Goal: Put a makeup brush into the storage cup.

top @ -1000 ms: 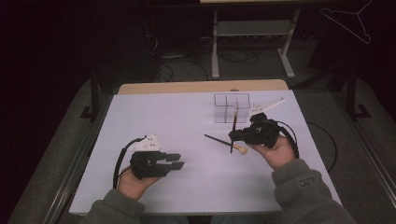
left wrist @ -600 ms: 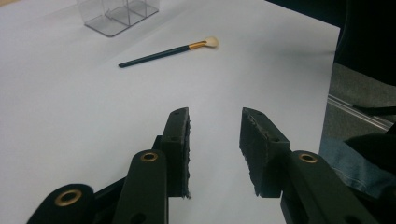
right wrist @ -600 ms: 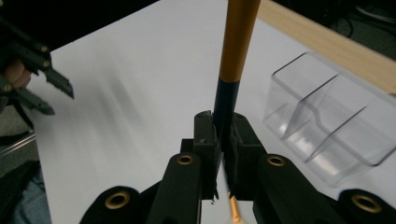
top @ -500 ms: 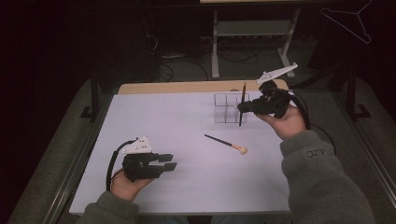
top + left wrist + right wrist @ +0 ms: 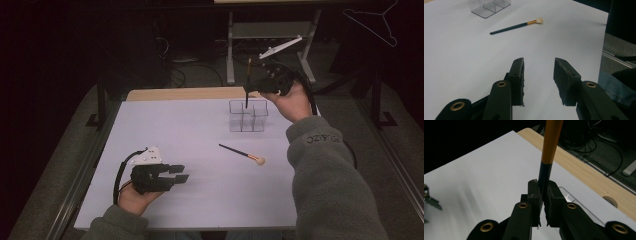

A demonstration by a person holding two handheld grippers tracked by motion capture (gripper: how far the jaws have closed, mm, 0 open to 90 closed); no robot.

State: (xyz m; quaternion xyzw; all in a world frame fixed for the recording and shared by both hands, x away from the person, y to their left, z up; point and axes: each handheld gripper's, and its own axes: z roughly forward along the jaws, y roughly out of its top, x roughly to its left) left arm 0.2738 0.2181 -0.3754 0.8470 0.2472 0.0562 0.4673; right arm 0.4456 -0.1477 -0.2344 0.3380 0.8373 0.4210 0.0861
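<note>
My right gripper [image 5: 256, 82] is raised at the far right, shut on a dark-handled brush [image 5: 247, 85] that hangs upright over a clear divided organizer [image 5: 248, 116]. In the right gripper view the jaws [image 5: 543, 186] pinch the dark handle [image 5: 544, 173] just below its orange part. A second brush [image 5: 242, 153] with a pale tip lies flat on the white table sheet [image 5: 200, 130]. It also lies ahead of my left gripper [image 5: 539, 67], near the organizer [image 5: 487, 6]. My left gripper [image 5: 177, 173] rests low at the front left. Its jaws have just been opening, with nothing between them.
A bare wooden strip [image 5: 190, 93] runs along the table's far edge. Behind it stand a metal rack [image 5: 270, 35] and floor cables [image 5: 185, 55]. A wire hanger [image 5: 372, 20] hangs at the upper right. My right sleeve [image 5: 330, 175] covers the table's near right corner.
My right gripper has risen and moved away from me with the brush, from the table's middle to above the organizer. The left hand has stayed put, its jaws a little wider.
</note>
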